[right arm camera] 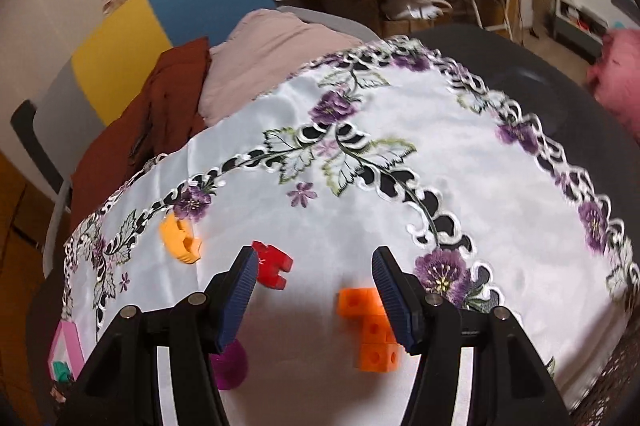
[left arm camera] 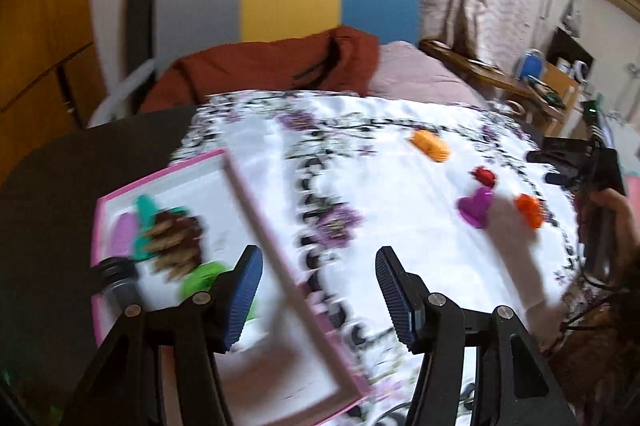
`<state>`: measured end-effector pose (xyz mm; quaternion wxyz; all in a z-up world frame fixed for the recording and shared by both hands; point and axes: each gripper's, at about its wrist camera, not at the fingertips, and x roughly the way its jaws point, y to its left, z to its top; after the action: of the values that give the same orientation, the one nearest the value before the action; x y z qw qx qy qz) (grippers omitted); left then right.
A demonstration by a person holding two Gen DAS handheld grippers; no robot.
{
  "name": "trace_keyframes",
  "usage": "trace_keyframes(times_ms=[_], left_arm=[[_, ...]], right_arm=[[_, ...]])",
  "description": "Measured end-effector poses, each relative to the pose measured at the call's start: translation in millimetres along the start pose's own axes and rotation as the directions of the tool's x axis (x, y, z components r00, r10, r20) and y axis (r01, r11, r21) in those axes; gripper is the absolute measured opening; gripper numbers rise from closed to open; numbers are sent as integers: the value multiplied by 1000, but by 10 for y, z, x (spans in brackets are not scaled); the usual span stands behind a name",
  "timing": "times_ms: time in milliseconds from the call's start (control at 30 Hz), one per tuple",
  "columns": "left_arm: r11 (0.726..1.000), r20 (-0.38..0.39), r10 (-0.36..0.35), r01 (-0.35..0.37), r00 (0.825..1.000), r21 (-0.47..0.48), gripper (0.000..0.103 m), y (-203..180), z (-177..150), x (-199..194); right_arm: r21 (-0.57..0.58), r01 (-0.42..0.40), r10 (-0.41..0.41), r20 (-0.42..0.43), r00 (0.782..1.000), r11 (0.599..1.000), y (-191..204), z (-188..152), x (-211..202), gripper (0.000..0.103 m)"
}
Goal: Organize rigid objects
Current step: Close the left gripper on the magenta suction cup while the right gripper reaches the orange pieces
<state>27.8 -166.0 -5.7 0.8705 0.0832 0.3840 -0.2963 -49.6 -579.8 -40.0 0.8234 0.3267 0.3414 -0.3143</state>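
In the left wrist view my left gripper [left arm camera: 320, 266] is open and empty, hanging over the right rim of a pink tray [left arm camera: 256, 209]. The tray holds a pine cone [left arm camera: 176, 246], a teal piece [left arm camera: 146, 222], a green piece [left arm camera: 200, 276] and a grey cylinder [left arm camera: 120, 280]. My right gripper [right arm camera: 316, 260] is open with nothing gripped, just above the white cloth. An orange cube block [right arm camera: 366, 326] lies by its right finger and a red piece [right arm camera: 274, 266] by its left finger. A purple piece [right arm camera: 230, 366] is half hidden behind that finger. A yellow-orange piece [right arm camera: 180, 236] lies farther left.
The flowered white cloth [right arm camera: 400, 226] covers a dark round table [right arm camera: 560, 93]. A chair draped in rust and pink fabric [left arm camera: 260, 65] stands at the far edge. A hand [left arm camera: 614, 209] with the black right tool is at the right edge of the left wrist view.
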Motion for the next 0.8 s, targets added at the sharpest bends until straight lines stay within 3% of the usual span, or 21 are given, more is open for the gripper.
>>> trace_keyframes(times_ms=[200, 367, 600, 800], left_arm=[[990, -53, -118, 122, 992, 76, 60, -479, 79, 320], [967, -99, -209, 221, 973, 125, 59, -917, 157, 637], [938, -160, -286, 310, 945, 155, 59, -1381, 319, 1092], [923, -183, -306, 338, 934, 184, 59, -1640, 431, 1380]], right_arm=[[41, -17, 17, 5, 1000, 999, -68, -3, -17, 60], [94, -33, 32, 16, 999, 995, -159, 27, -47, 60], [135, -57, 54, 21, 998, 989, -229, 41, -62, 60], [152, -75, 74, 10, 997, 986, -249, 43, -42, 60]])
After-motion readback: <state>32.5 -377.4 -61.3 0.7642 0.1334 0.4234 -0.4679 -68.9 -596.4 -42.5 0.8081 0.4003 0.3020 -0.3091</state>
